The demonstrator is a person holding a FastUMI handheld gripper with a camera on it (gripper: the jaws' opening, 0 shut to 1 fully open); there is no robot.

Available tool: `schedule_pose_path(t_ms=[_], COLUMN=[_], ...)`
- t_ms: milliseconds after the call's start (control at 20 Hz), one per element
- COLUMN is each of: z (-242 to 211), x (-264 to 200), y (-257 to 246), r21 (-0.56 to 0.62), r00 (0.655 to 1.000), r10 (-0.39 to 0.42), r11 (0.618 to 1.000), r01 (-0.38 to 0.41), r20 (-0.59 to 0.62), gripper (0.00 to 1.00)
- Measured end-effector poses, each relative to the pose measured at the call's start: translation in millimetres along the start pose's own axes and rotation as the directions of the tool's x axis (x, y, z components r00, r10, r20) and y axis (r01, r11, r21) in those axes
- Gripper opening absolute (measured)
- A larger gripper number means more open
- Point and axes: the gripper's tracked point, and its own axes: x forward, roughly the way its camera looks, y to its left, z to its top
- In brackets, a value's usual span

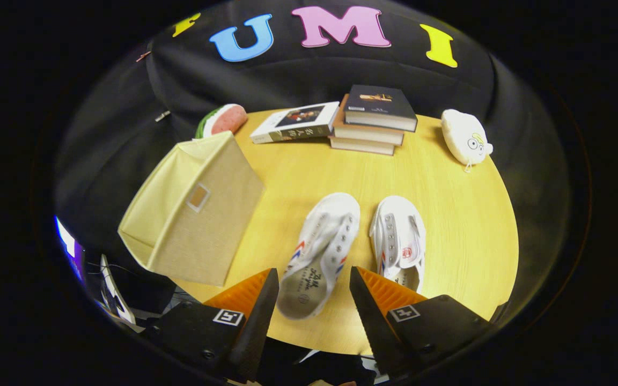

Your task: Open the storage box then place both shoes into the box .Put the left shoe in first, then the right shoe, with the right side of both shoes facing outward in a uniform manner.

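1. A cream fabric storage box (193, 209) is seen on the left part of the round wooden table (448, 214), its lid closed and a small label patch on the side facing the camera; it overhangs the table's near-left edge.
2. Just behind the box, a watermelon-slice cushion (223, 119) is seen at the table's far edge.
3. A white book (294, 123) is laid flat next to the cushion, and a stack of books (374, 119) topped by a dark cover is set just beside it.
4. The gripper (313, 284) is held spread wide above the near edge of the table, with nothing pinched; its fingers (260, 308) are apart from both shoes.
5. A white slip-on shoe (318, 254) is laid on the table with its heel between the fingers and its toe pointing away, tilted slightly to the right.
6. A second white shoe (399, 241) is laid just beside the first, not touching it, ahead of the right-hand finger.
7. A white plush toy (465, 136) is seen at the far right of the table, well apart from the shoes.
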Motion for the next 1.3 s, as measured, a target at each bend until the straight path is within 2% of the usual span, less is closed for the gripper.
schedule_pose_path(t_ms=[100, 200, 300, 350, 600, 650, 700, 850, 950, 1300], z=[-12.5, -17.6, -17.8, -16.7, -14.0, -13.2, -9.7, -7.6, -2.5, 4.3], x=[17.4, 33.7, 47.7, 56.0, 87.5, 88.3, 89.0, 89.7, 85.7, 68.0], y=[-11.3, -18.1, -23.7, -24.4, -27.8, -23.3, -21.7, -24.9, -23.3, -18.3], r21=[0.001, 0.01, 0.03, 0.045, 0.107, 0.132, 0.15, 0.179, 0.224, 0.335], r00=[0.998, 0.996, 0.995, 0.995, 0.99, 0.99, 0.989, 0.988, 0.993, 0.996], r10=[-0.041, -0.059, -0.079, -0.084, -0.139, -0.136, -0.148, -0.15, -0.119, -0.081], r11=[0.999, 0.998, 0.996, 0.995, 0.984, 0.982, 0.978, 0.972, 0.967, 0.938], r01=[0.041, 0.06, 0.081, 0.086, 0.141, 0.138, 0.148, 0.151, 0.122, 0.087], r20=[-0.041, -0.061, -0.057, -0.054, -0.03, -0.023, -0.011, -0.021, -0.024, -0.031], gripper=[0.76, 0.75, 0.75, 0.68, 0.61, 0.5, 0.47, 0.09, 0.05, 0.05])
